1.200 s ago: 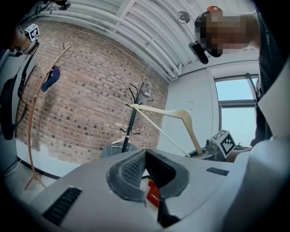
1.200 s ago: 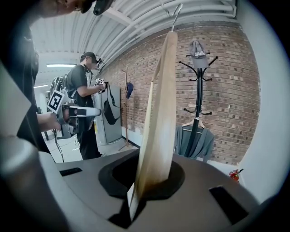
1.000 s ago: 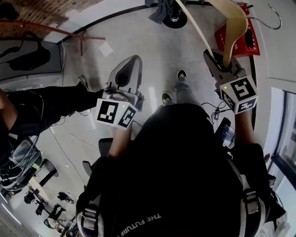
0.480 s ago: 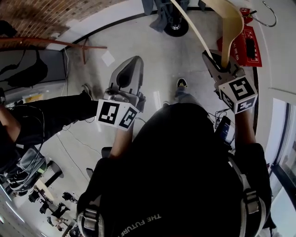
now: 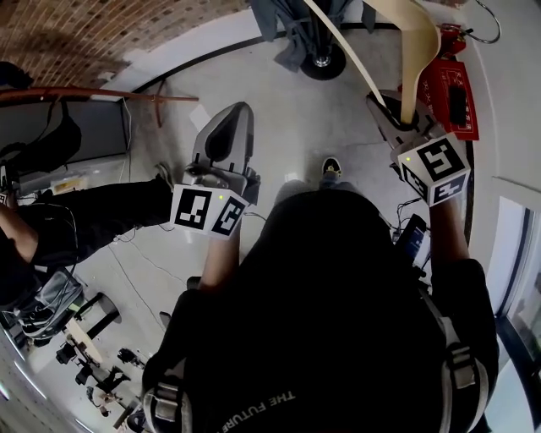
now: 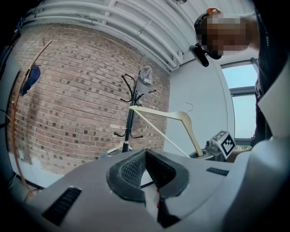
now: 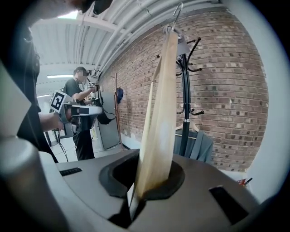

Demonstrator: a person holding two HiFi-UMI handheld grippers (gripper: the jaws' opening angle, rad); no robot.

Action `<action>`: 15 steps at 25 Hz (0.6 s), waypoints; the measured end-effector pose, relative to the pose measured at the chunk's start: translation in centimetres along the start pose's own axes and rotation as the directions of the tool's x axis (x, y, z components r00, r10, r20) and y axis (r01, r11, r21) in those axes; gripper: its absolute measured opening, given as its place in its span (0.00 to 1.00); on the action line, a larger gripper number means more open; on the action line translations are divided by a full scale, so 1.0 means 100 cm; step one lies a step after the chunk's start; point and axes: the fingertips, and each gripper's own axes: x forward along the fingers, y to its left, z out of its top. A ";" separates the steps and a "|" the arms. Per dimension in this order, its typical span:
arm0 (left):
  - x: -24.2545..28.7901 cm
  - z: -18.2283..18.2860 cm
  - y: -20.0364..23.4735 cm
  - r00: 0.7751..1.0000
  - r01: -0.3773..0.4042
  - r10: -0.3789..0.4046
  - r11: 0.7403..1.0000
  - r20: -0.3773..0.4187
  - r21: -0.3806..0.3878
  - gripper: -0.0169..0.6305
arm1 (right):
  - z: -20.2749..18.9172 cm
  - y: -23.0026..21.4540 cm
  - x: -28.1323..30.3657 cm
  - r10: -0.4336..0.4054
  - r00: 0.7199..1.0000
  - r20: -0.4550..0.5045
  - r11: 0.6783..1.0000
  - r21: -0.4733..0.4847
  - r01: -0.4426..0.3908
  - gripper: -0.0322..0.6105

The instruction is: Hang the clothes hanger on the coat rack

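A pale wooden clothes hanger [image 5: 420,51] with a metal hook [image 5: 489,25] stands upright in my right gripper [image 5: 397,114], which is shut on the end of one of its arms. In the right gripper view the hanger [image 7: 161,113] rises from the jaws, in front of the black coat rack [image 7: 185,99] by the brick wall. The rack's round base [image 5: 319,59] shows at the top of the head view. My left gripper [image 5: 221,139] is held out to the left, shut and empty. Its own view shows the hanger [image 6: 181,118] to the right of the rack [image 6: 129,122].
A grey garment [image 7: 199,145] hangs low on the rack and a grey cap [image 6: 145,79] sits on top. A red case [image 5: 452,93] lies on the floor at right. A person in black [image 7: 77,104] stands at the left beside cables and equipment.
The rack's base and the brick wall have come further into the head view. Both grippers sit slightly higher in the frame. The right gripper's hold on the hanger is unchanged.
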 end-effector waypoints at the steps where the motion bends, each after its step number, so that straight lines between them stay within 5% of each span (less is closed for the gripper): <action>1: 0.004 0.000 0.000 1.000 -0.004 0.004 1.000 -0.002 -0.003 0.05 | 0.001 -0.004 0.002 0.002 1.000 0.001 1.000 -0.007 -0.002 0.10; 15: 0.044 0.005 0.040 1.000 -0.003 0.003 1.000 -0.011 -0.022 0.05 | 0.014 -0.027 0.049 0.027 0.999 -0.024 0.999 -0.024 -0.027 0.10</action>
